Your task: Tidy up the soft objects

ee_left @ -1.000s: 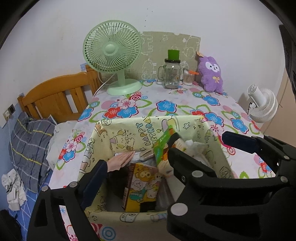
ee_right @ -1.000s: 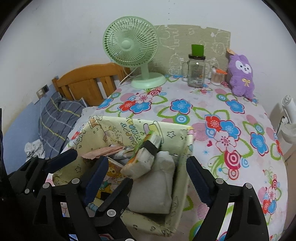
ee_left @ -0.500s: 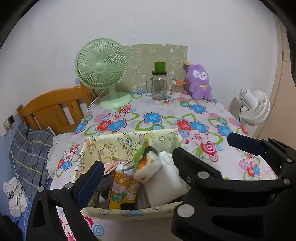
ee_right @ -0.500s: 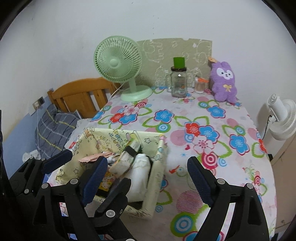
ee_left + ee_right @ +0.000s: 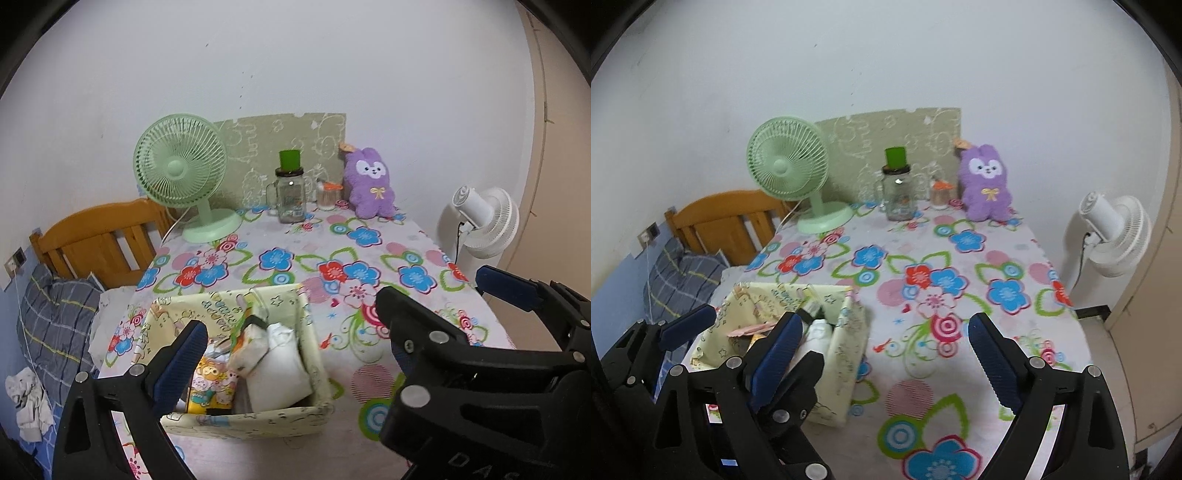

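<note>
Below and left of the right tool (image 5: 882,354), a yellow fabric bin (image 5: 314,354) sits on the flowered worktop (image 5: 923,266), its long axis running away toward the wall. Soft packs stand upright inside, a white pouch (image 5: 277,373) against its right wall. The right tool has just been opening and is spread wide with nothing between its pads. The left tool (image 5: 336,310) is also released, empty, straddling the bin. Far ahead, a purple plush (image 5: 986,184) sits upright facing the tools.
</note>
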`<action>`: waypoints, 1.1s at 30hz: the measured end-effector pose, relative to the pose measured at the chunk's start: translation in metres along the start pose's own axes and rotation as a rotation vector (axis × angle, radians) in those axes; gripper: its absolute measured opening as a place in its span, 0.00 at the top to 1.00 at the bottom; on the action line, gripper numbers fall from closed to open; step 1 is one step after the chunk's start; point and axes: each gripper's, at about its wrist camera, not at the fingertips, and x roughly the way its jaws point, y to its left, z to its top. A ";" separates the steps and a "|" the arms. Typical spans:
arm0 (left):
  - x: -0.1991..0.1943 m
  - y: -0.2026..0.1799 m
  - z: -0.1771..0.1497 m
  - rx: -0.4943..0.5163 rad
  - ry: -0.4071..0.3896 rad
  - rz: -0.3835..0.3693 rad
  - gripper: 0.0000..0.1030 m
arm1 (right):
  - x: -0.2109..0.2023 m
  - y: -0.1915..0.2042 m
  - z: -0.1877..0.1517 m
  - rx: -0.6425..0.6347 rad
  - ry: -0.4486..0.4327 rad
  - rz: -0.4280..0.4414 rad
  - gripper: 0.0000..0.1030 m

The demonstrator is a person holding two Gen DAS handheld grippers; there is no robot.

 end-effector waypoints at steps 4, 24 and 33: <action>-0.010 -0.011 0.003 0.009 -0.019 -0.007 0.02 | -0.014 -0.011 0.000 0.011 -0.025 -0.025 0.09; -0.068 -0.032 0.007 0.019 -0.135 -0.002 0.00 | -0.101 -0.052 -0.005 0.053 -0.194 -0.147 0.02; -0.084 -0.019 0.003 -0.017 -0.168 0.025 0.00 | -0.117 -0.055 -0.012 0.061 -0.237 -0.154 0.02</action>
